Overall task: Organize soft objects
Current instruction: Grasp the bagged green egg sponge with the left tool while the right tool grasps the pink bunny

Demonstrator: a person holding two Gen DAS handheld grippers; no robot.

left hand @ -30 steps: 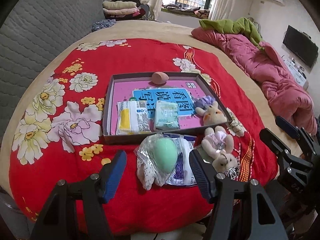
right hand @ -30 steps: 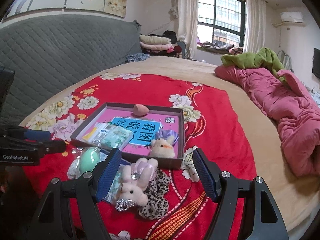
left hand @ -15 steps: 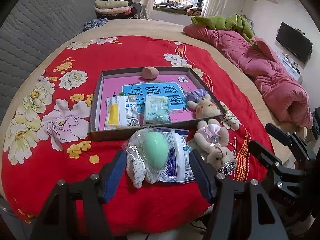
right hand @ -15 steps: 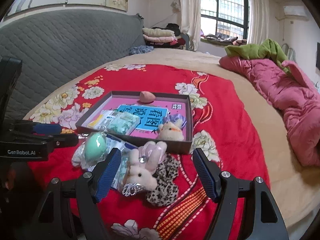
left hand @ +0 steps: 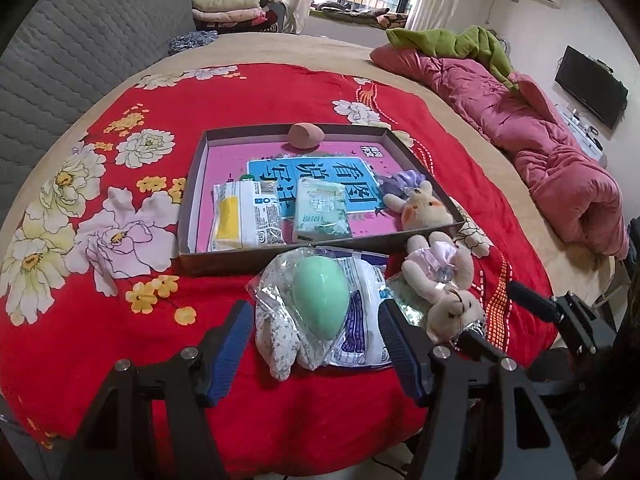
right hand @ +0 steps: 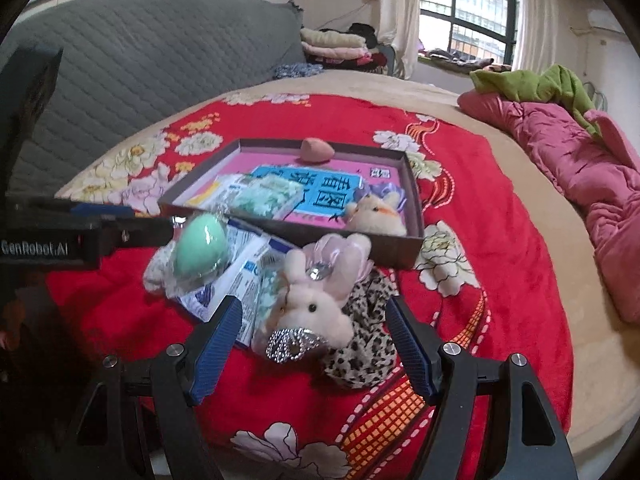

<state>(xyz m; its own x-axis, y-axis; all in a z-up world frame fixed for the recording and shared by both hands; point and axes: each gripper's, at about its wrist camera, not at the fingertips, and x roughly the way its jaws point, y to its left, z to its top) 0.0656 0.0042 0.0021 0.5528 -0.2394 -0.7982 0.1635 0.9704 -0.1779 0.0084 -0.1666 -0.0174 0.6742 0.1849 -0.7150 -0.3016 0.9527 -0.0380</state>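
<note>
Both grippers hang with fingers spread: the left gripper (left hand: 316, 344) around a bagged mint-green egg-shaped sponge (left hand: 320, 298), the right gripper (right hand: 312, 340) around a cream plush rabbit (right hand: 316, 304), both lying before the shallow brown cardboard tray (left hand: 192, 208).

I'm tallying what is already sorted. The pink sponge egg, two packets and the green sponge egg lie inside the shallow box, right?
Not quite. The green sponge egg, in its clear bag, lies outside the shallow box, on the red blanket before its near wall, as the left wrist view shows. The pink sponge egg and two packets are inside.
</note>
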